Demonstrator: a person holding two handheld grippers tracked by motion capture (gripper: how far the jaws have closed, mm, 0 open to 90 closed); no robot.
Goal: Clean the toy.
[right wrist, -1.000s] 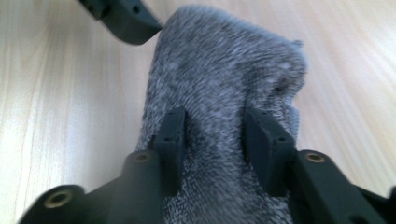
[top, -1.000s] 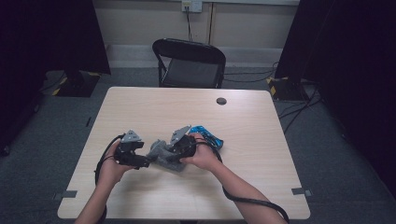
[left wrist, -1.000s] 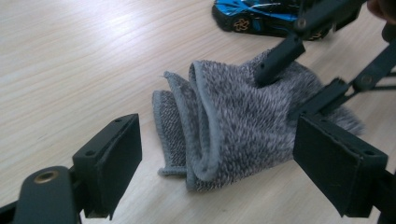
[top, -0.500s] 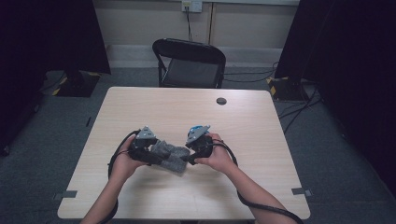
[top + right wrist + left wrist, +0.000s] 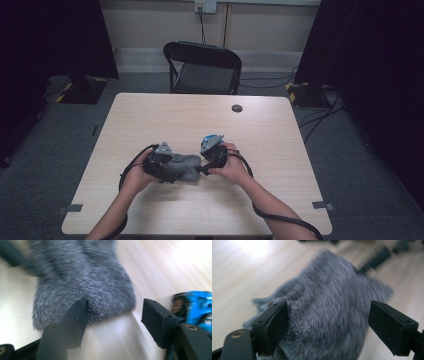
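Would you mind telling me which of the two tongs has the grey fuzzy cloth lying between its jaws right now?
The left tongs: the grey cloth spreads into the gap between its open jaws. The right tongs are open too, but the cloth's edge stops by one jaw, leaving bare table in between.

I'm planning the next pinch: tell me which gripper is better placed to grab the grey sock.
Left. The left gripper is open with the sock already between its jaws; the right gripper is open, just short of the sock's edge.

- Grey fuzzy knitted sock (image 5: 184,168), soft and rumpled, lying flat on the pale wooden bench (image 5: 210,120), near its front edge
- Its ribbing shows close up (image 5: 329,312)
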